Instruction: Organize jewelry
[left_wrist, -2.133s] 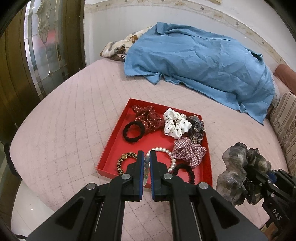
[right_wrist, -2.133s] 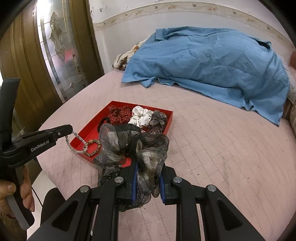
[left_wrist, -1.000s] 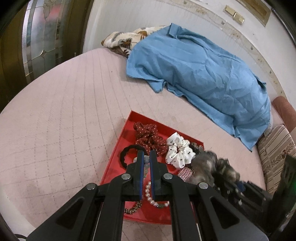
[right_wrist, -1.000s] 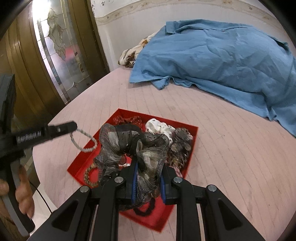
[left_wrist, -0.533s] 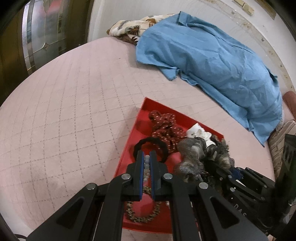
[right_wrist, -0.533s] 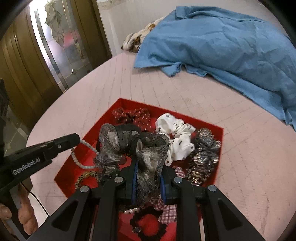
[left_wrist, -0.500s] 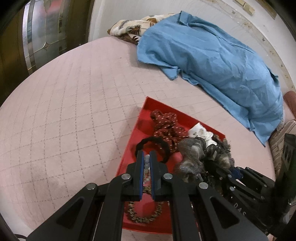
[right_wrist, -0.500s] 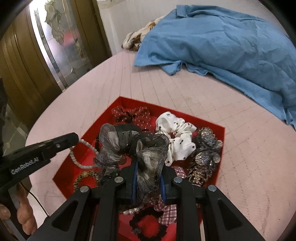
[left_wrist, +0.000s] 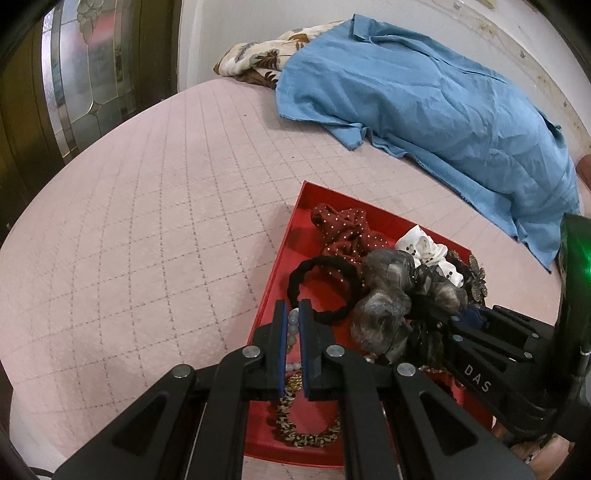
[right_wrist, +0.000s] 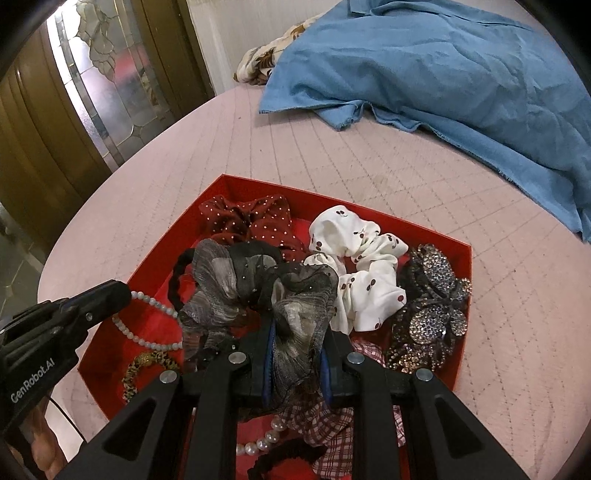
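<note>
A grey-brown gauzy fabric scrunchie (right_wrist: 258, 295), pinched between the pads of the right hand-held gripper (right_wrist: 295, 363), hangs just over the middle of a shallow red cardboard tray (right_wrist: 466, 295) on a pink quilted bed (right_wrist: 517, 332). At the tray's left side the left hand-held gripper (left_wrist: 291, 332) is closed tight on a strand of pale grey round beads (right_wrist: 147, 325) that loops down into the tray. Both pieces appear about to be set down; the next move likely calls for lowering each into a bare patch and easing the grip, without snagging neighbours. Around them lie a dark red dotted scrunchie (right_wrist: 251, 218), a white cherry-print scrunchie (right_wrist: 362, 258), a glittering rhinestone bow clip (right_wrist: 428, 310), a black ribbed hair tie (left_wrist: 325, 288) and a leopard-pattern bracelet (left_wrist: 306, 435). Beyond, a crumpled blue cloth (right_wrist: 424, 62) covers the far bed.
</note>
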